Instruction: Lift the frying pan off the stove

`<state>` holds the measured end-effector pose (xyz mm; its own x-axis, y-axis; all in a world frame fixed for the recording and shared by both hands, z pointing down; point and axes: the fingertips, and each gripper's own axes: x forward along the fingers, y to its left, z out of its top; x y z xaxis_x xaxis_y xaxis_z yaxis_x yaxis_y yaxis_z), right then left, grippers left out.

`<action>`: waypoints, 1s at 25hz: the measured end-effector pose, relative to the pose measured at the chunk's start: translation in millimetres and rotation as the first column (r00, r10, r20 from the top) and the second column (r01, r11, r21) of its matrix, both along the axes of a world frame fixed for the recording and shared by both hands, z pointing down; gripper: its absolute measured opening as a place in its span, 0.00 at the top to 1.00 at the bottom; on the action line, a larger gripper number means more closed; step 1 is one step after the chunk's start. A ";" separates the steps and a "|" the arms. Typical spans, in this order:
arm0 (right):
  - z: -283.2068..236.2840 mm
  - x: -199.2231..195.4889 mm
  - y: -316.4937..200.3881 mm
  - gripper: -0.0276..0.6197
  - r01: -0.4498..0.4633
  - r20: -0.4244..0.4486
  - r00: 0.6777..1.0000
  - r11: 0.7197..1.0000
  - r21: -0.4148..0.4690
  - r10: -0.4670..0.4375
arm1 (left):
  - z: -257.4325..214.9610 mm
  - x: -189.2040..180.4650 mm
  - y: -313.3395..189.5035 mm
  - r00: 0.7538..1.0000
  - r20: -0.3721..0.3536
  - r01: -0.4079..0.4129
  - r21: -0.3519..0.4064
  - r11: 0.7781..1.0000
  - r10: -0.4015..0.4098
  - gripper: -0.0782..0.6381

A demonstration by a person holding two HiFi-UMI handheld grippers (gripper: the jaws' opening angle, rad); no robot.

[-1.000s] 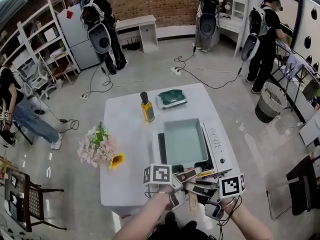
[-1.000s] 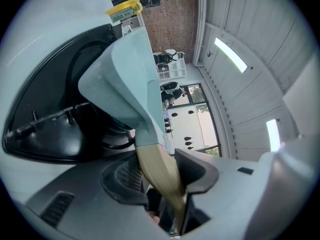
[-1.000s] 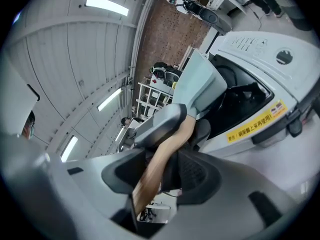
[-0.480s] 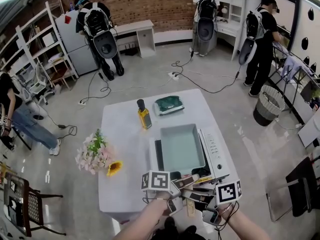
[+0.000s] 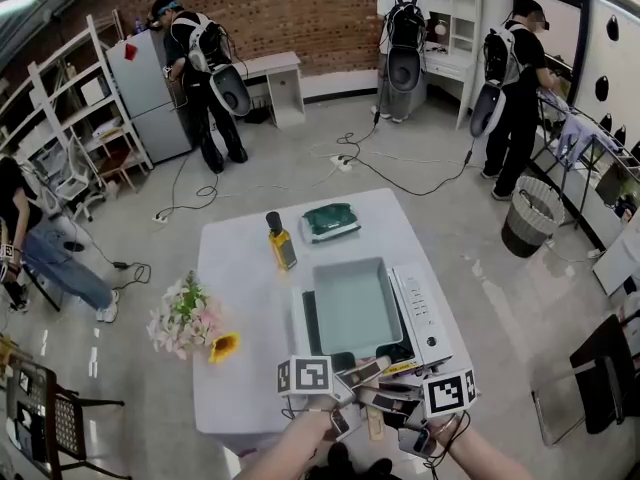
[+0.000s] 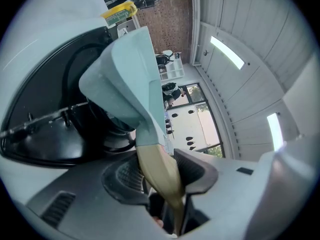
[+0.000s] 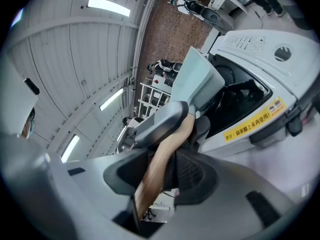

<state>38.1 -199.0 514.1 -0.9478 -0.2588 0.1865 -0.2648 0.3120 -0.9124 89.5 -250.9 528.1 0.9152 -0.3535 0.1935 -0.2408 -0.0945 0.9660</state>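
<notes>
From the head view we see the pale green frying pan (image 5: 355, 306) over the white stove (image 5: 424, 313) on the bench (image 5: 240, 268), only its plain bottom showing inside. The left tongs (image 5: 362, 372) and right tongs (image 5: 388, 401) meet at its near end. Beyond stands a yellow bottle (image 5: 281, 248), and a green bundle (image 5: 330, 218) lies in a tray (image 5: 352, 231).

In the left gripper view, the tongs are closing, pads against the wooden handle (image 6: 157, 171), with the pan above the black burner (image 6: 50, 129).

In the right gripper view, the tongs clamp the same handle farther from the pan.
</notes>
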 end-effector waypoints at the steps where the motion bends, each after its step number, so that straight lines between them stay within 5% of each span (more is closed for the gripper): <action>1: -0.7 0.1 0.2 0.70 0.002 -0.001 1.000 1.000 0.006 -0.002 | -1.0 0.2 -0.1 1.000 0.001 0.001 0.008 1.000 -0.001 0.65; 25: -72.4 4.4 20.8 0.72 -0.012 -0.010 1.000 0.967 0.255 0.015 | -94.8 7.6 17.6 0.999 0.025 -0.034 0.324 0.946 0.027 0.65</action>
